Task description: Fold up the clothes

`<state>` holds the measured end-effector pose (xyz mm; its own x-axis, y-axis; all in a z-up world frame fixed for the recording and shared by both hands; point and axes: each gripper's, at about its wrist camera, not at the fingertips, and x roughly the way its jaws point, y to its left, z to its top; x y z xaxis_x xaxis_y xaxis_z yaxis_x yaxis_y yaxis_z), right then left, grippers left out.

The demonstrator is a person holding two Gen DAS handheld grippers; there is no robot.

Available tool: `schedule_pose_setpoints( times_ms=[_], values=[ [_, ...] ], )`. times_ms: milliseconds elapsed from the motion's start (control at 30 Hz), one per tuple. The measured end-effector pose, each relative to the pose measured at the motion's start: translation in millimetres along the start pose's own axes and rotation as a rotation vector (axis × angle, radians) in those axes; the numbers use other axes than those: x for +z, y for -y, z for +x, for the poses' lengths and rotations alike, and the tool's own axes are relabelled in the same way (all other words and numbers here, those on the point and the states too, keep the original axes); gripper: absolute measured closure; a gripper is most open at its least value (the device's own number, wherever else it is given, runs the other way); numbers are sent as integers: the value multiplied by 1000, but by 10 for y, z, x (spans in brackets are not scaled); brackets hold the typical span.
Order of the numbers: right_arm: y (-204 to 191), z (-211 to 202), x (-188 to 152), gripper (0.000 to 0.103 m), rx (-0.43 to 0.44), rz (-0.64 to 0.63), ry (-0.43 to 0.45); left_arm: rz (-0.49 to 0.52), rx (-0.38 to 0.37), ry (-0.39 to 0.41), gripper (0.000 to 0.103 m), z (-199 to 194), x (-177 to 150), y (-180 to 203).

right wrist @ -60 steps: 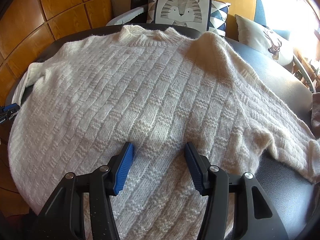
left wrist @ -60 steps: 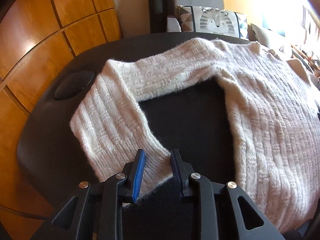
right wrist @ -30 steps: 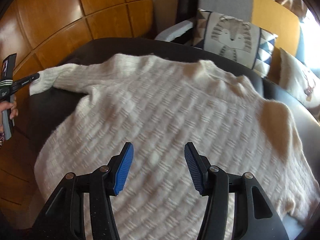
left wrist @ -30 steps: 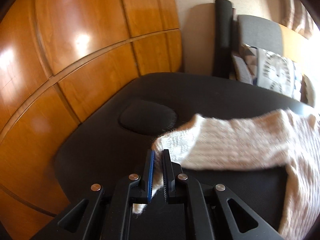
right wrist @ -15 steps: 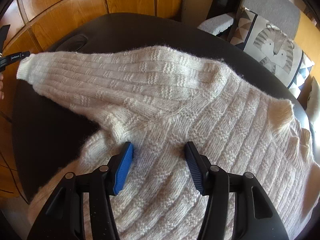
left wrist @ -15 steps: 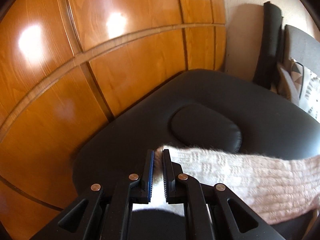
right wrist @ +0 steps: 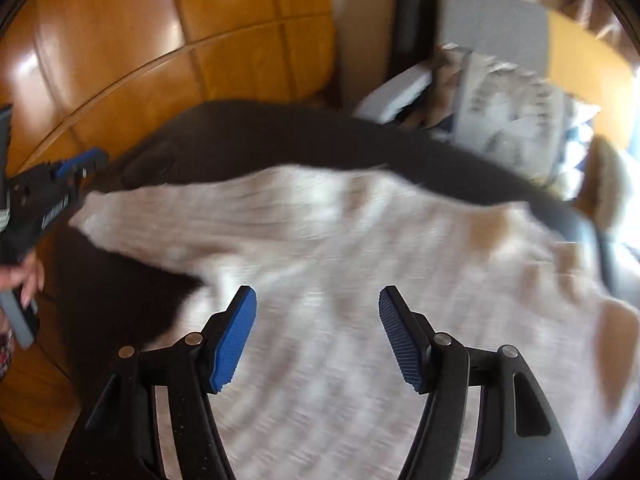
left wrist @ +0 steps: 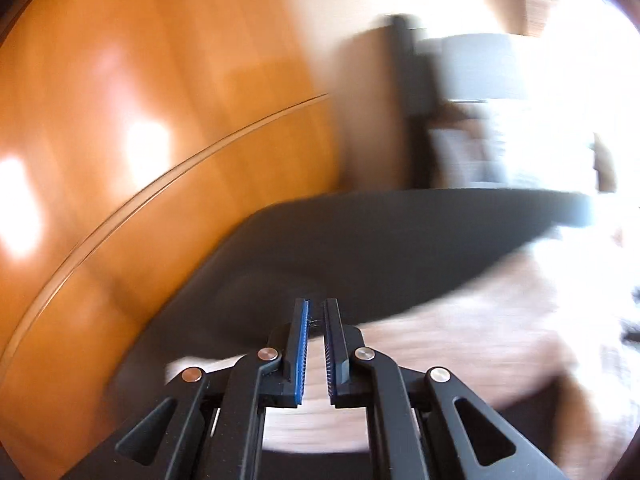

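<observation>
Each tool (right wrist: 316,300) is black plastic with ribbed blue pads (right wrist: 234,340) and silver screws.

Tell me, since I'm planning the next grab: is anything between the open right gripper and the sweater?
Nothing visible. The right gripper hangs open directly over the cream ribbed knit sweater spread on the black padded table; only air separates them. The left gripper is off at the sleeve end.

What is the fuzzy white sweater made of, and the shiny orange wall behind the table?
The sweater looks like thick knitted wool or a similar yarn: cream, soft, with ribbed rows, though blurred here. The wall looks like varnished wood panels: orange-brown, split by thin grooves, with bright glossy light patches. It could be a veneer.
</observation>
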<state>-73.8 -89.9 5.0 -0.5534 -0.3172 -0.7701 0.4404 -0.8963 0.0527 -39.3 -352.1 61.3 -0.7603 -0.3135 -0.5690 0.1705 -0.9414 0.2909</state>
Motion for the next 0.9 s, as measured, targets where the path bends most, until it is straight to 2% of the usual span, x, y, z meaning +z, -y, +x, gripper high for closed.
schedule_pose_setpoints(
  times_ms=[100, 167, 267, 367, 467, 500, 533, 633, 767, 900],
  values=[
    [617, -224, -183, 37, -159, 69, -22, 75, -152, 9, 93, -118, 71, 762],
    [1053, -299, -340, 42, -268, 137, -61, 112, -201, -6, 93, -130, 97, 1201],
    [1501, -311, -587, 43, -361, 213, -132, 204, -169, -14, 93, -110, 80, 1734],
    [1717, -250, -777, 43, -353, 240, -146, 252, -133, -56, 92, -22, 47, 2106],
    [1828, -222, -784, 43, -324, 271, -111, 171, -162, -187, 92, 315, 21, 2147],
    [1859, -200, -772, 43, -324, 274, -104, 133, -159, -209, 92, 357, -24, 2144],
    [1884, -175, -763, 43, -332, 263, -99, 126, -137, -186, 90, 329, -32, 2161],
    [1996, -136, -766, 43, -364, 216, -93, 153, -72, -192, 90, 327, -25, 2298],
    [2131, -91, -726, 43, -375, 176, -88, 94, -35, -211, 90, 390, 11, 2393],
    [2187, 7, -618, 42, -384, 134, -85, 100, -2, -210, 90, 446, 52, 2477]
  ],
)
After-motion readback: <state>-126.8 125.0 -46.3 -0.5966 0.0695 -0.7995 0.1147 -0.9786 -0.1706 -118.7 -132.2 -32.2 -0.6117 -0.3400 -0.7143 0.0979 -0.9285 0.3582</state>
